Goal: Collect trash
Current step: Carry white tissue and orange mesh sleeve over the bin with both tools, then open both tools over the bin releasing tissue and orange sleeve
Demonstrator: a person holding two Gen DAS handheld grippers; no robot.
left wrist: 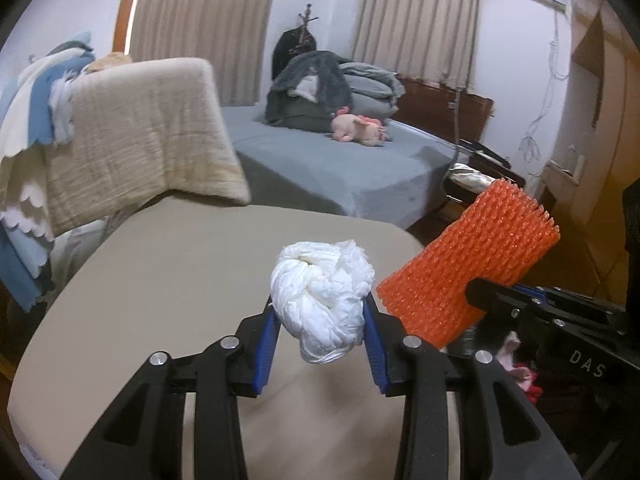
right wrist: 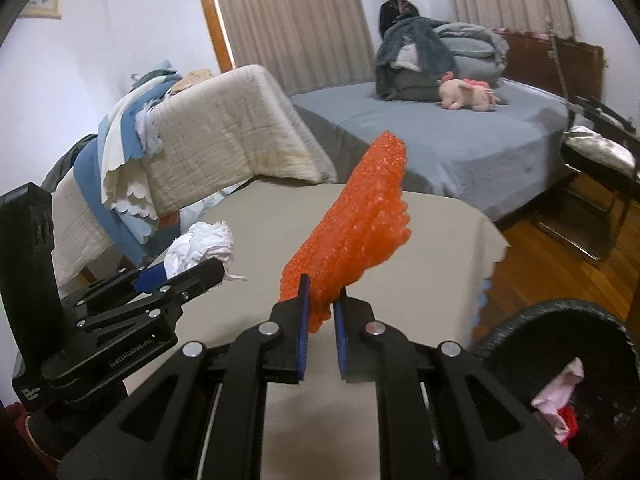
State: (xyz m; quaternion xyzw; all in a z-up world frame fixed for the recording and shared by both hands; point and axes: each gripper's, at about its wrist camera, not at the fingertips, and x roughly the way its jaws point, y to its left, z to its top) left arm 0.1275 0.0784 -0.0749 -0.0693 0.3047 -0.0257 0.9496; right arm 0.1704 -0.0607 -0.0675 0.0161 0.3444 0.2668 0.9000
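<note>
Orange foam net [right wrist: 352,236] pinched in right gripper [right wrist: 322,300] fingers; left gripper [left wrist: 320,312] fingers pinch tissue wad [left wrist: 324,300] above beige counter [left wrist: 180,272]; black bin [right wrist: 560,320] right.

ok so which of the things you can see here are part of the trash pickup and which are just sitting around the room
Part of the job:
- white crumpled wad, held in the left gripper
- orange foam net, held in the right gripper
- black bin, low on the right, with pink and red scraps inside

Just lying about:
- pink plush toy on the bed
- folded grey bedding
- beige blanket
</note>
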